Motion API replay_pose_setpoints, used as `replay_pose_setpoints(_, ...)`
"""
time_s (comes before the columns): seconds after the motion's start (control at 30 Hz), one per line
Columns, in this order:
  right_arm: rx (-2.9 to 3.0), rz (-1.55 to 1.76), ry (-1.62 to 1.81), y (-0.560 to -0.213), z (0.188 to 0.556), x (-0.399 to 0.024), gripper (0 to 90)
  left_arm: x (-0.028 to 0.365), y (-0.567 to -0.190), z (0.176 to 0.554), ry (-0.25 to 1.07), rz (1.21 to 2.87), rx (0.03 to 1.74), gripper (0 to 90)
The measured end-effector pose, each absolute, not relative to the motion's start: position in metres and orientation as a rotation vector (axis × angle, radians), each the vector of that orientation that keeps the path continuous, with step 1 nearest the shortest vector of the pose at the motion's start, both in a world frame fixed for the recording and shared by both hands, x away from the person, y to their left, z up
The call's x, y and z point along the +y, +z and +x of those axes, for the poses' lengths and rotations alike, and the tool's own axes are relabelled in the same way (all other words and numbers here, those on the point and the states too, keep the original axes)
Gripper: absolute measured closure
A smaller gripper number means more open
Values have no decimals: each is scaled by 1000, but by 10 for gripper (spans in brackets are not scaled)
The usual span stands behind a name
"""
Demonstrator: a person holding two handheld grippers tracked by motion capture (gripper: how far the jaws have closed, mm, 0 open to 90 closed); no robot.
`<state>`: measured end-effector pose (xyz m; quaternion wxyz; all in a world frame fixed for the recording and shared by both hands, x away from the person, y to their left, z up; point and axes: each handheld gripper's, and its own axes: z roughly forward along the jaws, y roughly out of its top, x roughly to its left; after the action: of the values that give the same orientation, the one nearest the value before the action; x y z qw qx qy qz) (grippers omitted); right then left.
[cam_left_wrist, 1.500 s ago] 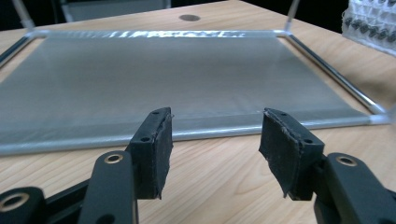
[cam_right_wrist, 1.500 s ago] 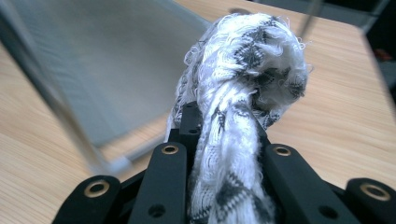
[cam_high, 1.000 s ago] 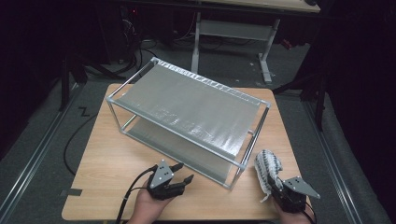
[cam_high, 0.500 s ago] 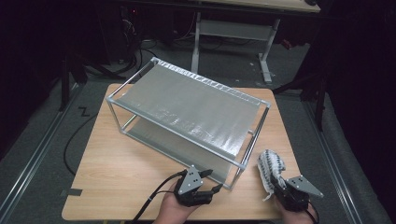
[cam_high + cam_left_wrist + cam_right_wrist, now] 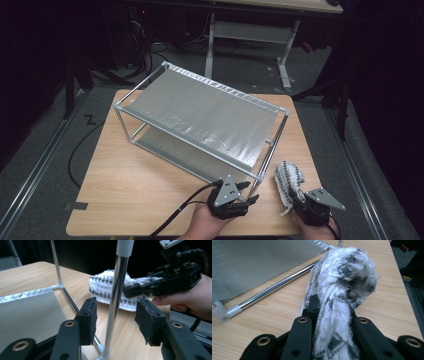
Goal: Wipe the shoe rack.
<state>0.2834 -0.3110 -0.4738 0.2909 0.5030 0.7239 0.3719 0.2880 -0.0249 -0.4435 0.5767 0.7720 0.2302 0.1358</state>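
A two-tier metal rack (image 5: 200, 115) with silver fabric shelves stands on the wooden table (image 5: 140, 180). My left gripper (image 5: 248, 192) is at the rack's front right corner. Its jaws stand on either side of the upright post (image 5: 117, 285) without touching it, and they have just been closing. In the left gripper view the pads (image 5: 90, 315) leave a gap to the post. A rolled white cloth with a black pattern (image 5: 289, 175) lies right of the rack, and my right gripper (image 5: 294, 194) is shut on its near end (image 5: 337, 315).
The rack's lower rail (image 5: 274, 287) runs just left of the cloth, ending in a white plastic corner piece (image 5: 223, 313). Bare tabletop lies left of my left hand. A desk frame (image 5: 250, 35) stands on the dark floor beyond the table.
My left gripper has moved right along the table's front edge to the rack's front right post, and its jaws stand narrower. The right gripper and the cloth have kept still.
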Motion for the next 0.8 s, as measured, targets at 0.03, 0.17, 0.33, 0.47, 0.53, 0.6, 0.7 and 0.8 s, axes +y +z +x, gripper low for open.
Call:
replay_pose_setpoints(0.03, 1933, 1342, 991, -474, 284, -311, 769, -28, -443, 290, 331, 1804, 540, 568)
replay_pose_setpoints(0.17, 1940, 1344, 989, -476, 285, -309, 769, -34, -441, 292, 349, 1815, 559, 665)
replay_pose_setpoints(0.33, 1952, 1338, 991, -476, 285, -307, 770, -34, -438, 287, 402, 1829, 544, 806)
replay_pose_setpoints(0.47, 1972, 1310, 1007, -475, 287, -300, 768, -23, -440, 277, 389, 1821, 525, 807)
replay_pose_setpoints(0.53, 1984, 1271, 1036, -469, 288, -293, 768, -16, -442, 270, 388, 1814, 513, 808)
replay_pose_setpoints(0.6, 1996, 1209, 1070, -458, 293, -279, 769, -6, -443, 262, 374, 1807, 501, 807)
replay_pose_setpoints(0.7, 2011, 1157, 1117, -447, 305, -261, 769, 4, -444, 254, 364, 1802, 496, 807)
replay_pose_setpoints(0.8, 2057, 1171, 1138, -450, 324, -241, 769, 13, -444, 247, 350, 1805, 496, 806)
